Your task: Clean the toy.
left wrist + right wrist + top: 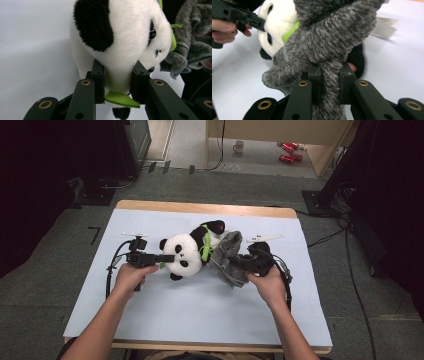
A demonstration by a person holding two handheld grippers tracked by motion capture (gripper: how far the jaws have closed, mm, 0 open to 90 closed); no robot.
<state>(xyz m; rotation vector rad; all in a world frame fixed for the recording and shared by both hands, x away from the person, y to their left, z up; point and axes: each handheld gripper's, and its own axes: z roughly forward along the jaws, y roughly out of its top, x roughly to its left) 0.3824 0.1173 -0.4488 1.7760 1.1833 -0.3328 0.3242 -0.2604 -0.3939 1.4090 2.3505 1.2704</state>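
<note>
1. A panda (pixel 182 254) is lying on its side near the middle of the table (pixel 200 310), head toward the person's left, with a green collar at its neck.
2. The left gripper (pixel 167 258) is gripping the panda's head from the left; in the left gripper view its jaws are pressing into the white plush on both sides, and a green felt leaf (pixel 121 99) is poking out between them.
3. The left hand (pixel 131 276) is holding that gripper level, just above the table.
4. A grey cloth (pixel 226 258) is lying against the panda's body on its right side, touching it.
5. The right gripper (pixel 241 262) is clenching the cloth; in the right gripper view its jaws are pinching a fold of the fuzzy grey fabric (pixel 329 45) tightly.
6. The right hand (pixel 267 282) is sitting just behind that gripper, with a cable trailing along the wrist.
</note>
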